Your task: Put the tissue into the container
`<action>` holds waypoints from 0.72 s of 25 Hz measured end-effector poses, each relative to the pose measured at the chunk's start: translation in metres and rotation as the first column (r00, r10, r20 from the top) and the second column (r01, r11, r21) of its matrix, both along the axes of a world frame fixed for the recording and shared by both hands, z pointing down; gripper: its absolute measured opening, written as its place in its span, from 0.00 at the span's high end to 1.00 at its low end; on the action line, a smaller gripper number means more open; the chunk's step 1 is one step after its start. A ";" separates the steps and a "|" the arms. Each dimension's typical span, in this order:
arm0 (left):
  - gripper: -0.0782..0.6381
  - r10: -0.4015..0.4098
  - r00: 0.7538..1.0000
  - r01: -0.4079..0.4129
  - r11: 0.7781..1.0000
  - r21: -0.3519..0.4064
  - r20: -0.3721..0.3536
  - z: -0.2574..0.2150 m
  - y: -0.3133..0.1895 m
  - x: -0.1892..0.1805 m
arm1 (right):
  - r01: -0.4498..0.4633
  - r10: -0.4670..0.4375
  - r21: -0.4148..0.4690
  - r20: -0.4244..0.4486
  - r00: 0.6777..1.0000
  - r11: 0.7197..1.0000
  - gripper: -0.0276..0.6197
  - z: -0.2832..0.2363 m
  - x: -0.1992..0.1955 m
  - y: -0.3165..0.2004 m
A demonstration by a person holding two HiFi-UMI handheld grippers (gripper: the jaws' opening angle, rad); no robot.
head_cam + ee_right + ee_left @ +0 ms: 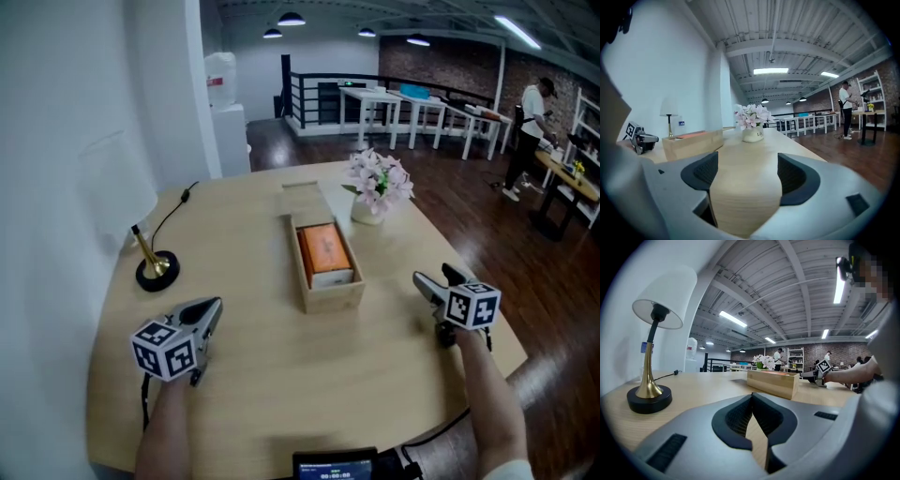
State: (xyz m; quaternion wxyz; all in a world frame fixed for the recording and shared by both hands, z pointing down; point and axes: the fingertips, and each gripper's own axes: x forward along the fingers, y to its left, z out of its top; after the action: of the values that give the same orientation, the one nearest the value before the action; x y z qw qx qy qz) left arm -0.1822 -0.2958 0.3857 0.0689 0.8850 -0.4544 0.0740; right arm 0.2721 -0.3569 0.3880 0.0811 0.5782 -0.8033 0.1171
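Orange, the tissue already lies inside the wooden box, ahead and to the right of your left gripper, whose jaws meet on nothing. Your right gripper holds its jaws wide apart and empty, with the box ahead to their left. The vase straight ahead bears lettering too small to read.

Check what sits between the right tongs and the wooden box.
Nothing. In the head view only bare tabletop separates the right tongs, open and empty, from the wooden box.
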 end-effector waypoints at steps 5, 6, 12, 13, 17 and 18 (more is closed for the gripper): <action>0.88 0.000 1.000 0.000 1.000 -0.003 -0.001 0.000 0.000 0.000 | 0.018 -0.018 0.000 0.019 1.000 1.000 0.57 0.000 -0.003 -0.002; 0.88 0.000 1.000 0.000 1.000 -0.004 -0.001 0.000 0.000 0.000 | 0.024 -0.024 0.006 0.020 1.000 1.000 0.57 -0.001 -0.004 -0.002; 0.88 0.001 1.000 -0.001 1.000 -0.002 0.002 0.000 -0.002 -0.002 | 0.045 -0.046 0.017 0.025 0.999 0.999 0.64 0.000 -0.008 0.000; 0.88 0.000 1.000 0.000 1.000 -0.002 0.002 0.000 -0.002 -0.002 | 0.044 -0.045 0.018 0.024 0.999 0.999 0.65 -0.001 -0.007 0.000; 0.88 -0.008 1.000 0.008 1.000 -0.003 0.002 0.001 -0.001 -0.002 | 0.062 -0.062 0.019 0.021 0.998 0.998 0.66 -0.001 -0.010 0.000; 0.88 -0.009 1.000 0.009 1.000 -0.003 0.001 0.001 -0.001 -0.002 | 0.066 -0.066 0.022 0.022 0.998 0.998 0.67 -0.002 -0.011 0.000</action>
State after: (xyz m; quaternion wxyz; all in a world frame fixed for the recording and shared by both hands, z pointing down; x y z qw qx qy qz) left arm -0.1846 -0.2968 0.3865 0.0704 0.8829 -0.4582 0.0751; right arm 0.2615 -0.3568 0.3860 0.0694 0.5508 -0.8242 0.1123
